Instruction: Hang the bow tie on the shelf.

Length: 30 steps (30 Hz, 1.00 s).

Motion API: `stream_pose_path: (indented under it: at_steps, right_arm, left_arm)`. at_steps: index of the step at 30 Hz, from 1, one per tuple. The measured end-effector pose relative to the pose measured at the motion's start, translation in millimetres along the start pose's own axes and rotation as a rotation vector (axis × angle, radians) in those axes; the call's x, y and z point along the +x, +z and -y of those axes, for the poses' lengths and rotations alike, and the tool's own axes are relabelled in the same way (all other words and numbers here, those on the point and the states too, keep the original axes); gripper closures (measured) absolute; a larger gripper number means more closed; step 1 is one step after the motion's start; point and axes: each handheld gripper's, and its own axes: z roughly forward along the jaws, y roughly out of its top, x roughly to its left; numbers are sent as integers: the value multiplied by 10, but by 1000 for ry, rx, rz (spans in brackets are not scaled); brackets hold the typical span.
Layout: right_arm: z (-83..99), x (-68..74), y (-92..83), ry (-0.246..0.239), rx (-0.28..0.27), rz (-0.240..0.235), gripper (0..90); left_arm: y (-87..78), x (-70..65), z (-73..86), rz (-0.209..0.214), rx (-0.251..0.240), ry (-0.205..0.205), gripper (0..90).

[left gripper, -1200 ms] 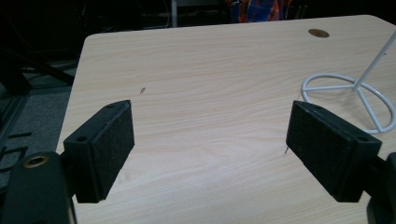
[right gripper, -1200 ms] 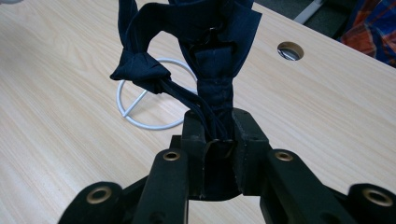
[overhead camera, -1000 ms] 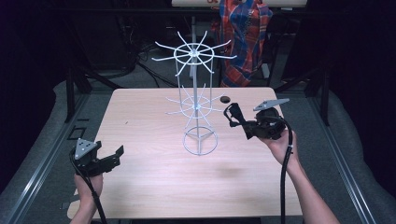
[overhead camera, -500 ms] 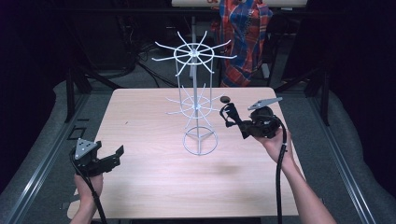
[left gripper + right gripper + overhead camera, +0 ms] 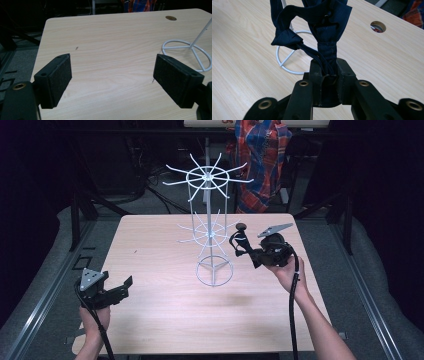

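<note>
Fingers (image 5: 342, 77) of the right gripper (image 5: 328, 75) pinch a crumpled navy cloth strap (image 5: 325, 37).

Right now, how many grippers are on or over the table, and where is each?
2. The left gripper hovers open at the table's near-left edge. The right gripper sits right of the white wire rack, shut on a dark cloth strap.

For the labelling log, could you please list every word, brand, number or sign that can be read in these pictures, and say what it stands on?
None: no readable text on the table, the white wire rack, the dark blue cloth item, the left gripper or the right gripper.
Pale panel at the top edge of the high view: reddish marks, cut off and too blurred to read.
</note>
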Motion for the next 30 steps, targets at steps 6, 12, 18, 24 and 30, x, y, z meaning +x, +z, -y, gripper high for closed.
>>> stream_pose_path:
  at_steps: [6,12,18,24,30]
  right_arm:
    - [-21,25,40,-5,8,-2,769]
    - [-38,44,90,-7,9,-5,769]
    - [-55,66,126,-20,20,-1,769]
    - [-74,101,173,-22,26,0,769]
    - [-77,124,219,-29,33,-2,768]
  left_arm:
    - [0,1,0,0,0,1,155]
    - [-1,1,0,-1,0,1,155]
    - [0,0,0,0,2,1,155]
    - [1,2,1,1,2,0,155]
    - [2,4,2,1,3,1,155]
